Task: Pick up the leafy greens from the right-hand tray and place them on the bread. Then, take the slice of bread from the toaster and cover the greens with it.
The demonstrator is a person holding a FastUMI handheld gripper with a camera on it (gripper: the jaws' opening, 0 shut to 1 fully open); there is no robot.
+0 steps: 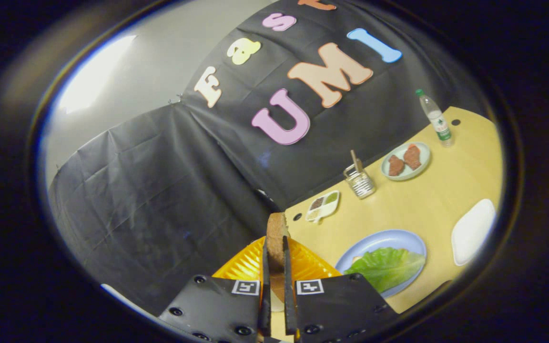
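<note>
My gripper (276, 247) is shut on a slice of bread (277, 227), held edge-on between the two fingers and sticking out past their tips. Directly beneath it is the orange ribbed toaster (241, 267). To the right of the fingers a blue plate (389, 238) carries a leaf of greens (386, 267), with a pale bit of bread (356, 259) peeking out at the leaf's left edge. The view is tilted, so the table slopes up to the right.
A white tray (472, 231) lies beyond the blue plate. Farther back on the wooden table (427, 200) stand a plate with two pieces of meat (405, 161), a wire utensil holder (360, 183), a small divided condiment dish (323, 206) and a water bottle (436, 119).
</note>
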